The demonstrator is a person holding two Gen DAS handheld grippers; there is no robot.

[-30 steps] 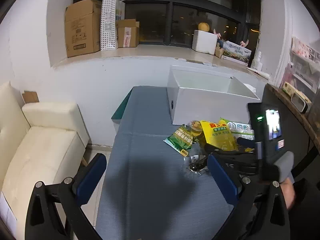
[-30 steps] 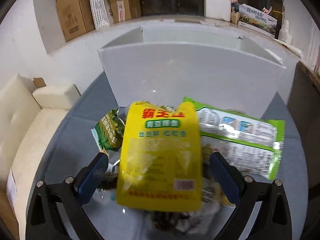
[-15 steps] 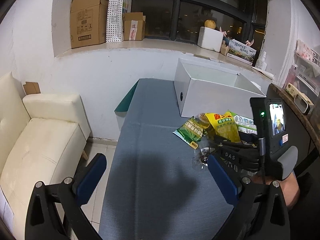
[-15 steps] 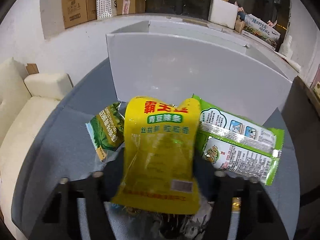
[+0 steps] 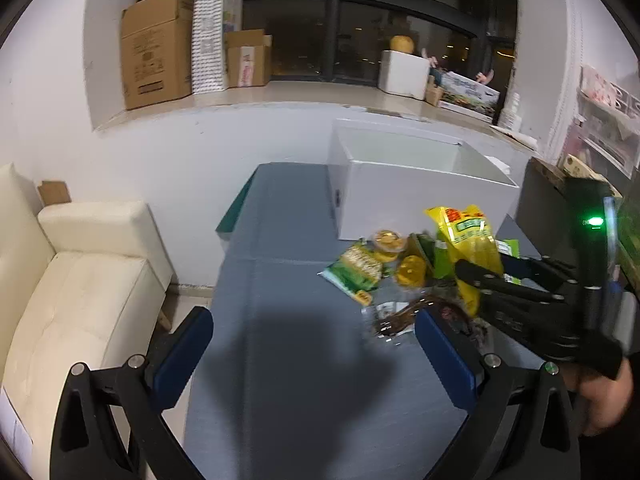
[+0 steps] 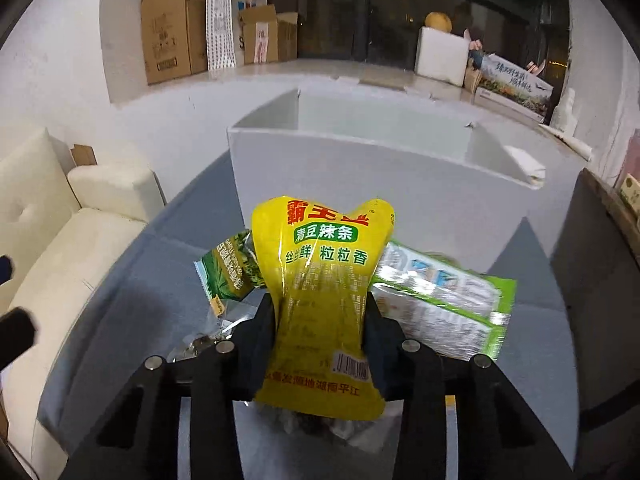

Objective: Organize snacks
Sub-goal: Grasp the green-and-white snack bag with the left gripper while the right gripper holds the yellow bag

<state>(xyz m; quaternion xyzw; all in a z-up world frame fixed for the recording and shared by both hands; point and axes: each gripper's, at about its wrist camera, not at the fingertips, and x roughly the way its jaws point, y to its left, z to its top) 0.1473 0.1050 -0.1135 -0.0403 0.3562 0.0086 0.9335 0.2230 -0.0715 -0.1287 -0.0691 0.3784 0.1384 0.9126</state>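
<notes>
We have the yellow snack bag (image 6: 320, 300) pinched in our right hand-held gripper (image 6: 320, 320), whose jaws are drawn in tight against the bag's waist so the film creases between them. The bag stands nearly upright, its long axis running from 6 to 12 o'clock in the right wrist view, printed top end up and barcode end hanging below the jaws. It looks lifted off the pile on the grey desk (image 6: 132, 280).

The relation that matters is bag to white box (image 6: 400, 184): the open box sits straight ahead at 12 o'clock, close behind the bag, its front wall rising about to the bag's top edge. We judge the next move to be a raise and a forward carry over that wall, top end leading.

Left on the desk are the dark green packet (image 6: 228, 268) at 10 o'clock of the bag and the light green pack (image 6: 440, 300) at 3 o'clock, lying flat with its long axis slanting toward 4 o'clock.

Our left hand-held gripper (image 5: 312, 356) hangs wide open and empty above bare desk; the pile lies at its 1 o'clock, so the right one is nearer.
</notes>
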